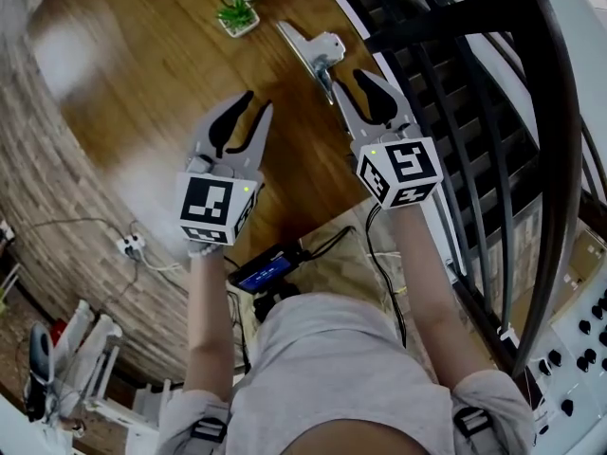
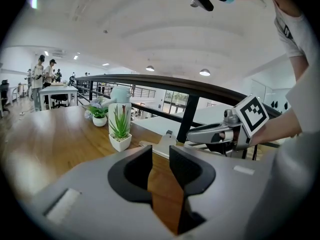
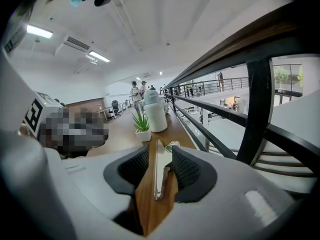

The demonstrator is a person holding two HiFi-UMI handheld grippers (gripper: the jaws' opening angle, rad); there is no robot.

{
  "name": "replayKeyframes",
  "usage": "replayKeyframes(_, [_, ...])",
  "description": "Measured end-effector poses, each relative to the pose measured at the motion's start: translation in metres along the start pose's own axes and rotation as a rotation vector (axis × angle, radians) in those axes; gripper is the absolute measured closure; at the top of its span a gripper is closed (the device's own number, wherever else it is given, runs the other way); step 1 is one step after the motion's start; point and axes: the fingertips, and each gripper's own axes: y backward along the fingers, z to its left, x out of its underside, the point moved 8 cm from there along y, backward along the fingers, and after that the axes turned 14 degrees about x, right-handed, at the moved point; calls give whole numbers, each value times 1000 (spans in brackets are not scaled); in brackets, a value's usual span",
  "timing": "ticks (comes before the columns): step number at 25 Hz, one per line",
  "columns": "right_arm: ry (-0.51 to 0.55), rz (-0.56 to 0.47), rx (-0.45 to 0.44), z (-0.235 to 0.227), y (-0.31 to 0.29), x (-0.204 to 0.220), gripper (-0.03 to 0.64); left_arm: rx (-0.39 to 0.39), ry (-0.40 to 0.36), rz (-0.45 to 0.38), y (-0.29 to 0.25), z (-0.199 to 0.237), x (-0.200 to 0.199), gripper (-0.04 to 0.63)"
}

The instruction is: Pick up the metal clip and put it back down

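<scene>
A metal clip (image 1: 313, 53) lies flat on a wooden table (image 1: 142, 83), close to the edge that runs along a black railing (image 1: 455, 83). It is a long, thin, silver piece with a wider body at its far end, and it lies lengthwise away from the person.

In the head view, the near end of the clip reaches in between the tips of the right gripper (image 1: 346, 81). In the right gripper view, the clip (image 3: 159, 176) sits edge-on in the gap of that gripper (image 3: 160, 153). Its thin blade runs down the middle, and its body lies just beside the right-hand pad (image 3: 187, 171); whether they touch cannot be told. The left-hand pad stands clear of it, so the jaws are wide apart and not clamped on the clip.

The left gripper (image 1: 258, 104) hovers over bare wood to the left of the clip, well apart from it. In the left gripper view, this gripper (image 2: 160, 156) has a narrow gap between its jaws, and only the tabletop shows through it. The clip (image 2: 161, 147) lies beyond its tips.

Past the clip stands a small potted plant (image 1: 237, 14) in a white pot, with a white bottle (image 3: 155, 111) behind it.
</scene>
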Motion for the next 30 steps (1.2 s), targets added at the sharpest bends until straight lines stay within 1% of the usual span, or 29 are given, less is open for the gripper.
replayKeyframes(14, [-36, 72, -13, -12, -44, 11, 471, -19, 35, 12, -13, 11, 4, 488])
replayKeyframes(20, [-56, 88, -26, -14, -57, 13, 471, -31, 51, 15, -15, 14, 6, 488])
replayKeyframes(24, [-50, 83, -48, -14, -62, 13, 471, -36, 65, 18, -18, 17, 9, 488])
replayKeyframes(25, [-51, 83, -50, -14, -63, 12, 483, -37, 69, 18, -18, 18, 10, 488])
replayKeyframes(26, [-55, 83, -50, -14, -63, 12, 517, -37, 73, 18, -19, 18, 11, 489])
replayKeyframes(27, [-65, 84, -51, -15, -64, 11, 534, -36, 77, 17, -19, 19, 11, 488])
replayKeyframes(30, [-124, 80, -81, -15, -62, 9, 554, -38, 84, 7, -18, 20, 11, 488])
